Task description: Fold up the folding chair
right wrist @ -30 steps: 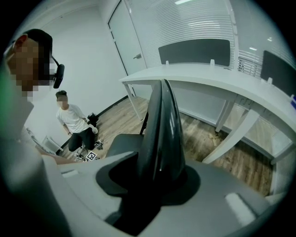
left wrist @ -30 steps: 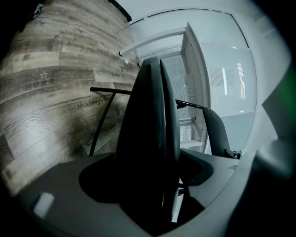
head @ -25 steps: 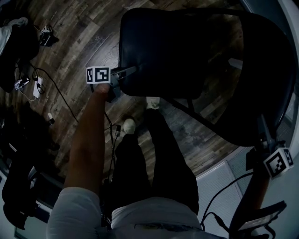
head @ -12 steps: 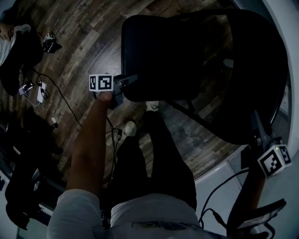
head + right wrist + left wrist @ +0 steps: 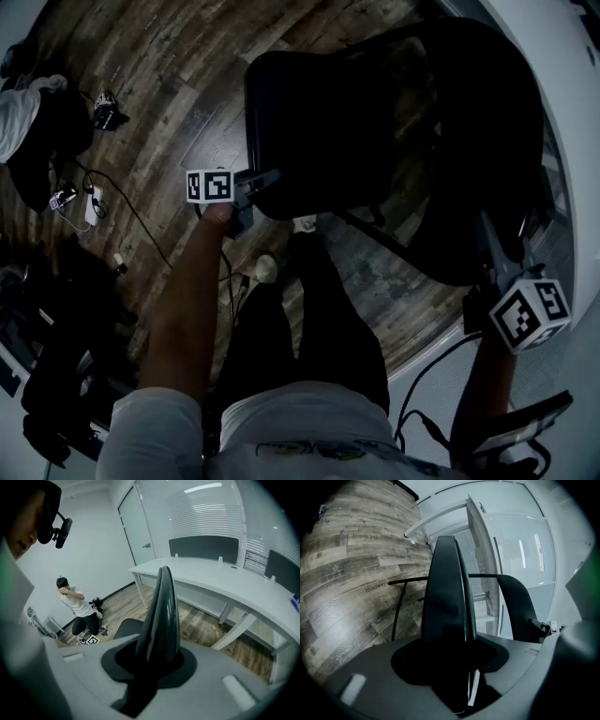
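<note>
The black folding chair stands on the wood floor in front of me, its seat [image 5: 319, 122] at centre and its backrest [image 5: 487, 141] to the right. My left gripper [image 5: 255, 184] is at the seat's near left edge. In the left gripper view the seat [image 5: 447, 597] runs edge-on between the jaws, which are closing on it. My right gripper [image 5: 494, 251] is at the backrest's near edge. That edge [image 5: 161, 616] fills its jaws, which are also closing. The pads themselves are hidden by the chair.
My legs [image 5: 309, 309] stand just before the chair. Cables and a power strip [image 5: 89, 202] lie on the floor at left, beside dark bags [image 5: 47, 131]. A white desk [image 5: 225, 588] and a crouching person [image 5: 77, 606] show in the right gripper view. A glass wall [image 5: 520, 545] is behind the chair.
Both grippers have risen toward me, keeping their places on the seat edge and the backrest edge. The chair has shifted with them in the head view.
</note>
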{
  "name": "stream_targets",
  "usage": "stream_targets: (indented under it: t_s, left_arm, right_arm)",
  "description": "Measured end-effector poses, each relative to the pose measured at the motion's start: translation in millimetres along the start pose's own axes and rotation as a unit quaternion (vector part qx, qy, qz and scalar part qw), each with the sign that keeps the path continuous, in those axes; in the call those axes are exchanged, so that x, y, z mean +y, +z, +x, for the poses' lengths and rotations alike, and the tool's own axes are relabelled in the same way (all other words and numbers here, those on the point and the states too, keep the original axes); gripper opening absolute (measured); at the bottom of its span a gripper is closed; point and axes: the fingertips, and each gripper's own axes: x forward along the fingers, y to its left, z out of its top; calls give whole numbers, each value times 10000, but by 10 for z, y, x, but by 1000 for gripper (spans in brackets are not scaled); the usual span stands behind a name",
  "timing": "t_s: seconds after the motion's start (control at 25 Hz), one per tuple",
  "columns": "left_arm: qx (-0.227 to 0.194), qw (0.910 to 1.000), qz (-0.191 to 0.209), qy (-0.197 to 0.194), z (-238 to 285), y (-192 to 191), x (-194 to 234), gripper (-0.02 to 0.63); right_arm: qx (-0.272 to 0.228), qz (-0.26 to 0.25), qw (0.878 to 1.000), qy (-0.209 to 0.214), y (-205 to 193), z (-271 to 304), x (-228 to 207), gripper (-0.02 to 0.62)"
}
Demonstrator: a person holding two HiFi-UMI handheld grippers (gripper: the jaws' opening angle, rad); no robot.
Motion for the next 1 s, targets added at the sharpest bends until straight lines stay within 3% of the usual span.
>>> stream_targets:
  t_s: [1.0]
  left_arm:
    - [468,9987,125,-141,299,-136,-1565,163]
  right_arm:
    - [-93,-234,9993,-280,340,-413,368,71]
